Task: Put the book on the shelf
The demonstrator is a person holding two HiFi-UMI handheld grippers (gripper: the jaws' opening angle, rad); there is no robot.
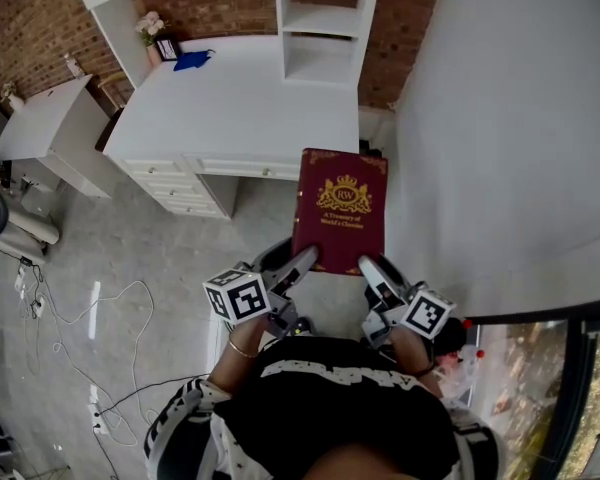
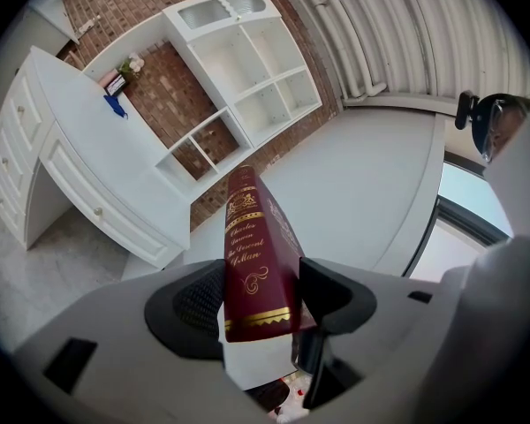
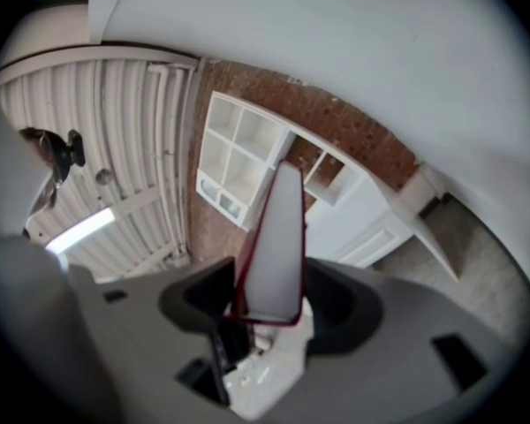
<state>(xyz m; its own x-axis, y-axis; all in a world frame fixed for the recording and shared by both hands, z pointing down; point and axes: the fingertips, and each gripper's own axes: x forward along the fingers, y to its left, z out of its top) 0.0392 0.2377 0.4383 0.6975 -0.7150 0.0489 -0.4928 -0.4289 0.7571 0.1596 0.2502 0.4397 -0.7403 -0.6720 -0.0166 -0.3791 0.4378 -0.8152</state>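
Note:
A dark red hardback book (image 1: 341,209) with gold print is held in the air between the desk and me. My left gripper (image 1: 302,264) is shut on its near left corner, my right gripper (image 1: 370,268) on its near right corner. In the left gripper view the book's spine (image 2: 252,254) stands between the jaws. In the right gripper view the white page edge (image 3: 275,250) sits clamped between the jaws. The white shelf unit (image 1: 323,23) stands on the far side of the white desk (image 1: 230,103), its compartments open toward me.
A small flower pot and frame (image 1: 158,38) and a blue object (image 1: 192,60) lie at the desk's back left. A white side table (image 1: 42,123) stands at left. Cables (image 1: 100,348) run over the floor. A white wall (image 1: 520,118) rises on the right.

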